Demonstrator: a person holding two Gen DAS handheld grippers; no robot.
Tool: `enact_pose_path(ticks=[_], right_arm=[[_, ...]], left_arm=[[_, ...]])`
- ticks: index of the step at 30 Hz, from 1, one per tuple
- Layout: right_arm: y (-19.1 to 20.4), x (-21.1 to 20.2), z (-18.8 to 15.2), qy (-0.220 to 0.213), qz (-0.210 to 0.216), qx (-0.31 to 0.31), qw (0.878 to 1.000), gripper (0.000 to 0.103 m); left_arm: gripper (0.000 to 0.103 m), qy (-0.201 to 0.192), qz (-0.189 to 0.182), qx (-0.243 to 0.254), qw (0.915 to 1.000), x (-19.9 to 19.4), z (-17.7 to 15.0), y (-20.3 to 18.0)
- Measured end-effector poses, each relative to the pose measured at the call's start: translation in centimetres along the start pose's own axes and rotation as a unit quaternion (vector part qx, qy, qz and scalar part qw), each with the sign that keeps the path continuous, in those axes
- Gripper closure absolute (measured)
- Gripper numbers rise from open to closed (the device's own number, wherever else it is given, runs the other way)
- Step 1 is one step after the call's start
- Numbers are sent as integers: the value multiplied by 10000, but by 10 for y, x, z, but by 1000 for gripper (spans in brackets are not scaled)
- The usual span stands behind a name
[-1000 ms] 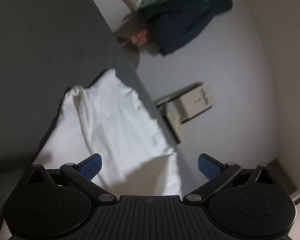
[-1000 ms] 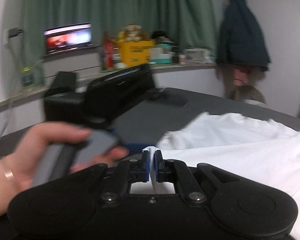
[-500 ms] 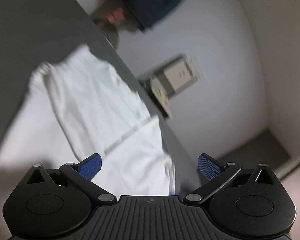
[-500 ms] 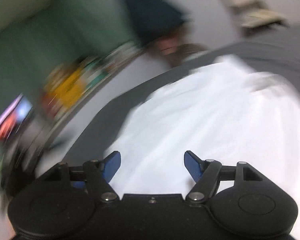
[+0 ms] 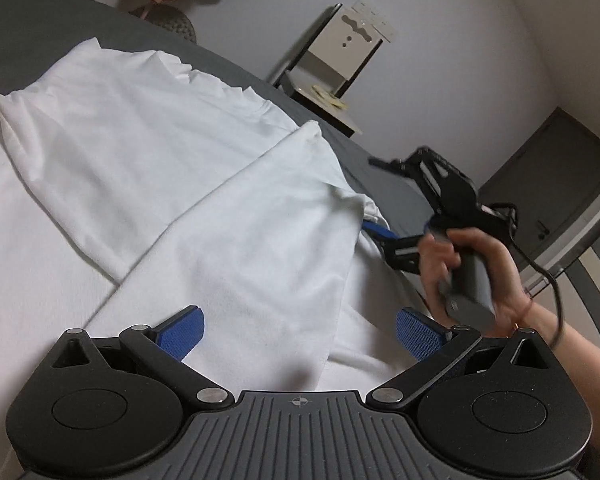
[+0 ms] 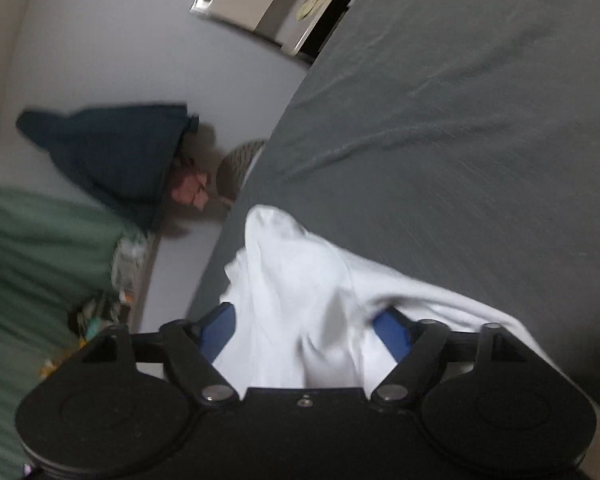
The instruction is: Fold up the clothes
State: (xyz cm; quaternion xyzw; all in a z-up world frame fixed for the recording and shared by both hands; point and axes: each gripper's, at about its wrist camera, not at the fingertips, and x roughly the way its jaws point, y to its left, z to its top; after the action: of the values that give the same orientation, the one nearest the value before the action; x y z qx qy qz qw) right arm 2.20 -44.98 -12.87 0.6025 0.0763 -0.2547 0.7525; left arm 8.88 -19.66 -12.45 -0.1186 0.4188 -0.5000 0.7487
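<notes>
Two grippers are over a white garment (image 5: 148, 168) that lies spread on a dark grey bed (image 6: 460, 100). Nearest, the left gripper (image 5: 300, 330) hangs just above the cloth with its blue-padded fingers (image 5: 182, 330) spread wide, nothing between them; a folded panel of the white fabric runs beneath the gap. Off to its right, a hand (image 5: 472, 276) grips the grey handle of the right gripper (image 5: 384, 236), whose blue finger tip sits right at the garment's edge, close against the bunched hem. From its own camera, the right gripper (image 6: 304, 330) has its fingers (image 6: 216, 330) apart as well, and a rumpled ridge of the white cloth rises into the gap between them; the view is blurred, so whether either pad touches the fabric I cannot tell.

Farther along the bed, the garment shows a folded layer lying diagonally over a flatter one, with a wavy edge near the far side of the mattress. Beyond the bed's edge stands a small side table (image 5: 332, 96) with a pale boxy unit on it, against a plain light wall. A dark blue coat (image 6: 112, 160) hangs on that wall beside a green curtain (image 6: 32, 272), and a dark door (image 5: 556, 184) is set in the far corner.
</notes>
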Motion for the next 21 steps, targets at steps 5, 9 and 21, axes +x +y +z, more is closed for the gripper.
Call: enact_pose_path(ticks=[5,9,21], right_arm=[[-17,-12,33,-541,219,547,9968,29],[-36,-7,53,-91,147,731,9972,36],[12,-28,71,548,-393,-535,9963,23]], left_arm=[[0,88,-30,85,9999,-1,1,3],[0,174,-16,157,9997,0,1,5],[0,304,422,770,9957,3,-1,-13]])
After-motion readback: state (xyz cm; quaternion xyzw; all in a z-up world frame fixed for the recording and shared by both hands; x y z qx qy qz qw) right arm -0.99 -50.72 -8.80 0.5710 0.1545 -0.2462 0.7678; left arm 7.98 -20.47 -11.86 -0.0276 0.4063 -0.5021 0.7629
